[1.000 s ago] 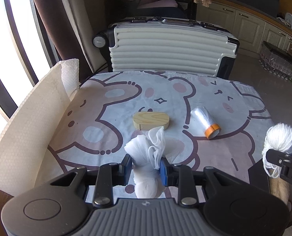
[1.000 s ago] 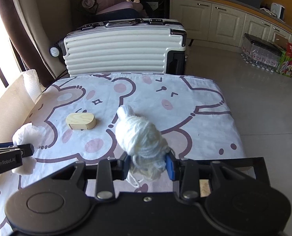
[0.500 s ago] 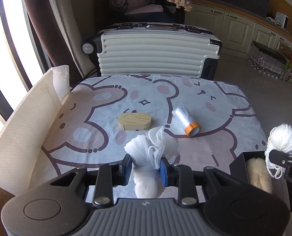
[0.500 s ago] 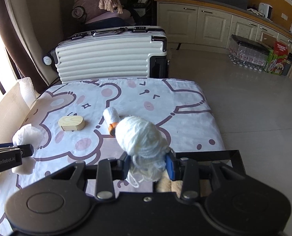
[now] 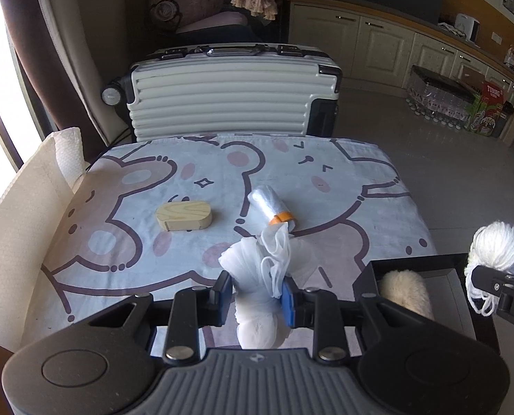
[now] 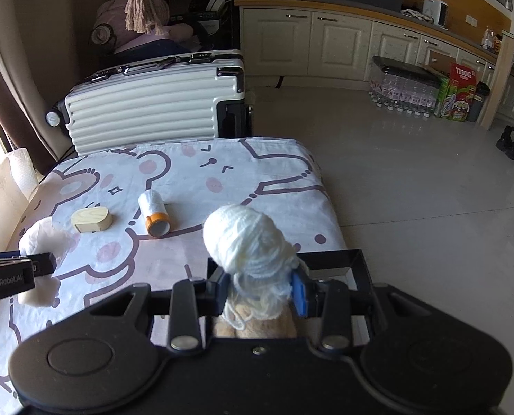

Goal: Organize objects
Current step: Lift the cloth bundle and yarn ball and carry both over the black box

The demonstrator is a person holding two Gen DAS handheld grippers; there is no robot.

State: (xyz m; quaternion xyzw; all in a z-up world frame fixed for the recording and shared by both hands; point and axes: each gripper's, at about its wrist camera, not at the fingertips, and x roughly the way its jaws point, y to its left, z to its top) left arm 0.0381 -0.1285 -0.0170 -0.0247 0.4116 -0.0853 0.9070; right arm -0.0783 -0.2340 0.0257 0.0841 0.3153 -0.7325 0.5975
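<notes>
left gripper point(image 5: 256, 294) clamped on cloth, right gripper point(image 6: 260, 290) clamped on yarn

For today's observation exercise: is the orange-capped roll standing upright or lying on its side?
On its side. The roll lies flat on the cloth, its orange end facing the camera.

fluffy item point(image 5: 406, 292) half behind tray wall point(image 5: 409, 263)

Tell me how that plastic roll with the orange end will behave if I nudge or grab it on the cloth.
The plastic roll lies on its side on the tablecloth, so a sideways nudge will probably set it rolling. Its open, seemingly hollow orange end suggests it is light. The glossy film wrap looks slippery and may give under the fingers, so grip across the firmer orange end.
</notes>
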